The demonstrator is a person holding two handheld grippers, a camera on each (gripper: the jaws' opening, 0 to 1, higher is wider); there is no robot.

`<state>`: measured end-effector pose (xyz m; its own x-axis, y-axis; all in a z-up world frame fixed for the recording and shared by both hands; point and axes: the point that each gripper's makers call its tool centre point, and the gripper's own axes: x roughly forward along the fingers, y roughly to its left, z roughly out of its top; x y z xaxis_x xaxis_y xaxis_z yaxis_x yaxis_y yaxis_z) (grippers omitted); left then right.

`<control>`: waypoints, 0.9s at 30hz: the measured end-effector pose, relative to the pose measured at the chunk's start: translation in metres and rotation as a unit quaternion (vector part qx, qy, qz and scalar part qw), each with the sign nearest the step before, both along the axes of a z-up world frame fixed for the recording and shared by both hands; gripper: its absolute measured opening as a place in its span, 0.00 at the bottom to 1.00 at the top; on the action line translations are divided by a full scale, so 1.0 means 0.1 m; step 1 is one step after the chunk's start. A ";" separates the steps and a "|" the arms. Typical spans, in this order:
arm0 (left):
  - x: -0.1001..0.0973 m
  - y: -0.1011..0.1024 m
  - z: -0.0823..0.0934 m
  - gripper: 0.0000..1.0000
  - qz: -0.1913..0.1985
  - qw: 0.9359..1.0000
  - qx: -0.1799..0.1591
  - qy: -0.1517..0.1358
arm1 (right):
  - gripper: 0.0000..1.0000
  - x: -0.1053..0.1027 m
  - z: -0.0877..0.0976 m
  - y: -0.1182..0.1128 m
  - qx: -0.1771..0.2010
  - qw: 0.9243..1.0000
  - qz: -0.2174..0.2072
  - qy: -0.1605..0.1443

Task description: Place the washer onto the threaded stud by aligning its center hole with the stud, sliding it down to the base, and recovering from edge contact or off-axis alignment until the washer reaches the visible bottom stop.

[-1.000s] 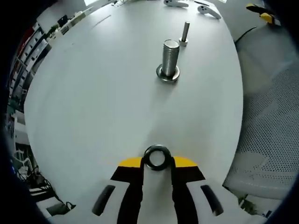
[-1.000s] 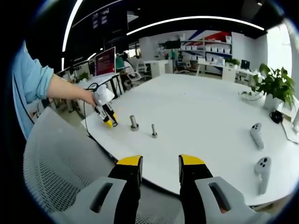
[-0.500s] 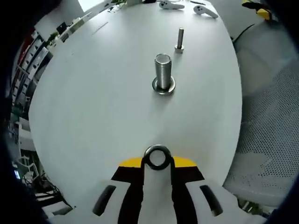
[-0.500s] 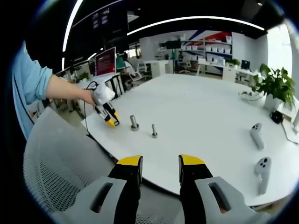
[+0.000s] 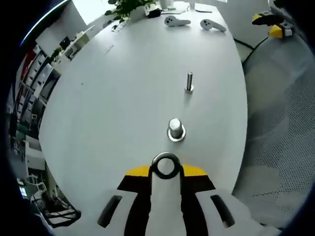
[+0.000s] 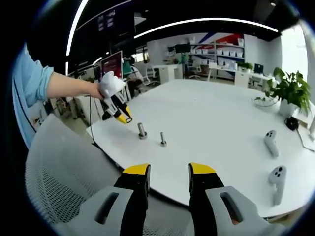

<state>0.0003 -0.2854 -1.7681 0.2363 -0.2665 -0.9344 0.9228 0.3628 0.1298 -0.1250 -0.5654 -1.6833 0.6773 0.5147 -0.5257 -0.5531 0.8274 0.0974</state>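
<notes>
In the left gripper view, the left gripper (image 5: 166, 169) pinches a dark washer (image 5: 165, 165) upright between its yellow-tipped jaws, above a white table (image 5: 113, 113). Just past it at 12 o'clock stands the thick threaded stud (image 5: 175, 129), seen almost end-on; a thinner bolt (image 5: 189, 81) rises farther off, with two white controllers (image 5: 192, 22) at the far edge. In the right gripper view, the right gripper (image 6: 168, 172) is parted on nothing over a mesh chair (image 6: 64, 177); at 10 o'clock a person's hand (image 6: 96, 90) holds the left gripper above the stud.
</notes>
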 end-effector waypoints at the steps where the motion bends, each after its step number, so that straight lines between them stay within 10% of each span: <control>1: 0.01 -0.02 0.01 0.19 -0.001 1.000 0.000 -0.001 | 0.33 0.00 0.00 0.00 0.000 1.000 0.000 0.000; 27: 0.05 -0.53 -0.25 0.19 -0.043 0.998 0.028 0.037 | 0.33 -0.01 0.01 0.02 0.006 1.000 0.004 -0.003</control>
<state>0.0049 -0.3381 -1.7929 0.1450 -0.2304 -0.9622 0.9580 0.2758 0.0784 -0.1259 -0.5636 -1.6822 0.6767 0.5260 -0.5152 -0.5598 0.8221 0.1041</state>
